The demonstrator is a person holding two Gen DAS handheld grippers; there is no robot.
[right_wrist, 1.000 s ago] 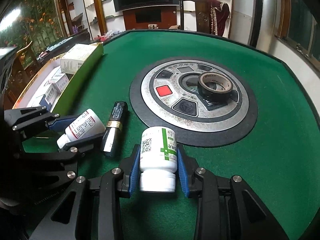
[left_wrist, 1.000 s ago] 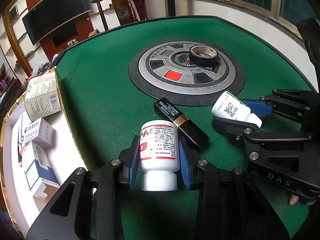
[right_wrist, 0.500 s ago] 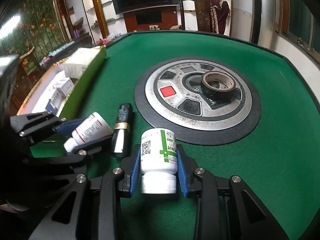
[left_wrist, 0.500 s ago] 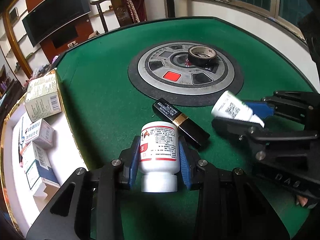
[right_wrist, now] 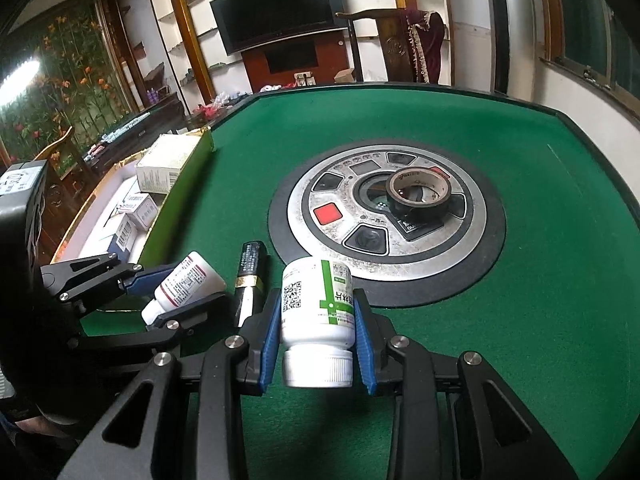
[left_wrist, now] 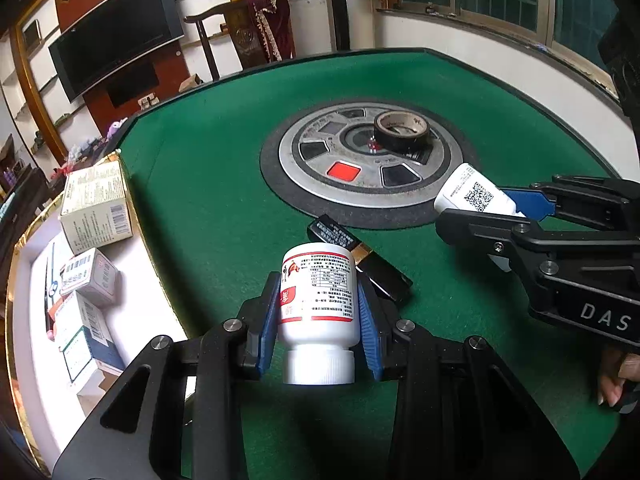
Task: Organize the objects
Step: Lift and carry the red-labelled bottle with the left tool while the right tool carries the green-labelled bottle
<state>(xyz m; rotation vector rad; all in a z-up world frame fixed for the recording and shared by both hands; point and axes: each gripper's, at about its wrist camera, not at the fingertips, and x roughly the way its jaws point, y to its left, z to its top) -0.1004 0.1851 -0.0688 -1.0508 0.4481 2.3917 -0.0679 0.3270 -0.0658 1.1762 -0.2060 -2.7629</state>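
My left gripper (left_wrist: 318, 312) is shut on a white pill bottle with a red label (left_wrist: 317, 292), cap toward the camera, held above the green felt. It also shows in the right wrist view (right_wrist: 184, 280). My right gripper (right_wrist: 318, 320) is shut on a white pill bottle with a green label (right_wrist: 318, 304), also seen in the left wrist view (left_wrist: 472, 194). A black tube with a gold band (left_wrist: 360, 258) lies on the felt between the two grippers. A roll of black tape (left_wrist: 401, 131) sits on the round metal centre panel (left_wrist: 320, 168).
A white tray with a gold rim (left_wrist: 36, 248) at the table's left edge holds several medicine boxes (left_wrist: 96, 206). The green table (left_wrist: 208, 184) has a raised dark edge. A TV and a wooden chair stand beyond the table.
Both grippers have lifted with their bottles and the view has tilted up. The right gripper's bottle has moved up toward the centre panel. The black tube and tape have not moved.
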